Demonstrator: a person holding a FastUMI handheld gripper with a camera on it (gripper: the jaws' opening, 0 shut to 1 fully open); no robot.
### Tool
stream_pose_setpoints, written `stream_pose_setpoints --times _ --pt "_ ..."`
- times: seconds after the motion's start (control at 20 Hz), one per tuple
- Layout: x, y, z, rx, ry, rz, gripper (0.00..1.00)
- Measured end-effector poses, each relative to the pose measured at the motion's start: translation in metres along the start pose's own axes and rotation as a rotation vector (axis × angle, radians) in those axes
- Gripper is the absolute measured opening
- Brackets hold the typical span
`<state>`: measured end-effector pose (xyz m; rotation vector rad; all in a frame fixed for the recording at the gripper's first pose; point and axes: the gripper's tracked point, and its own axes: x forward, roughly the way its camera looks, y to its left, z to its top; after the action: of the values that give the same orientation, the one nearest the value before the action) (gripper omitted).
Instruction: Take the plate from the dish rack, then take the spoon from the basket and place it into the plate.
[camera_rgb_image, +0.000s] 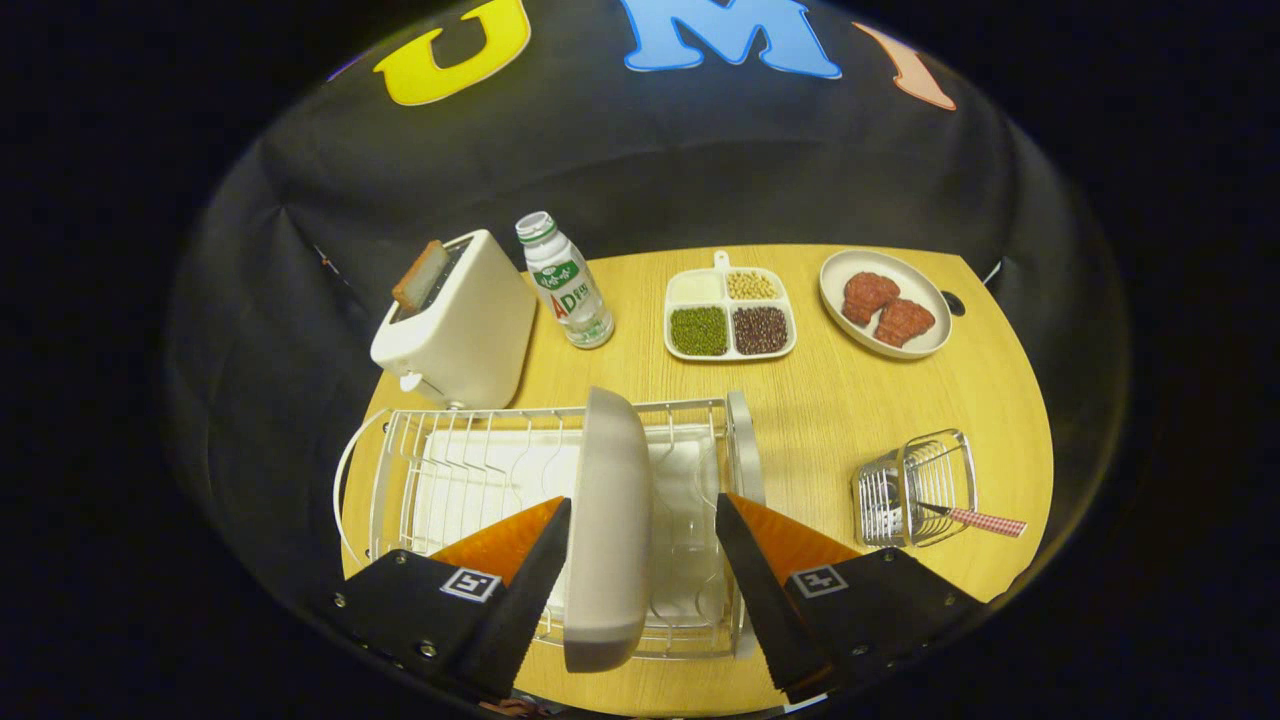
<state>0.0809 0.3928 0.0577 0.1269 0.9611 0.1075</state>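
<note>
Standing on edge in dish rack (430, 470): plate (608, 520) | fingers (640, 560) wide, straddling | basket (915, 487): spoon (975, 518)

Gripper (640, 520) angled down over the dish rack (450, 470). Fingers spread wide, one on either side of the upright plate (608, 530). Left finger just beside the plate's face; right finger stands clear, gap visible.

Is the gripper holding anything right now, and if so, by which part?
Nothing is gripped yet. The gripper is open, its fingers either side of the upright plate in the dish rack; the right finger stands clearly apart from it.
</note>
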Motion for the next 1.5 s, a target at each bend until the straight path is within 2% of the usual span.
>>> stream_pose_setpoints --times 0.05,0.1,0.25,0.45,0.75,0.9,1.2,1.5 --pt "0.004 -0.004 -0.003 -0.008 0.024 -0.024 0.87" --pt "0.015 -0.01 -0.011 -0.023 0.062 -0.058 0.74" --pt "0.016 -0.003 -0.013 -0.014 0.118 -0.078 0.33" --pt "0.008 -0.002 -0.009 -0.026 0.157 -0.135 0.3" --pt "-0.014 0.002 -0.004 -0.092 0.133 -0.296 0.29" --pt "-0.029 0.004 0.011 -0.136 0.072 -0.338 0.3" --pt "-0.074 0.002 0.015 -0.144 0.014 -0.255 0.29" --pt "-0.134 -0.036 -0.01 -0.111 -0.003 -0.17 0.29"
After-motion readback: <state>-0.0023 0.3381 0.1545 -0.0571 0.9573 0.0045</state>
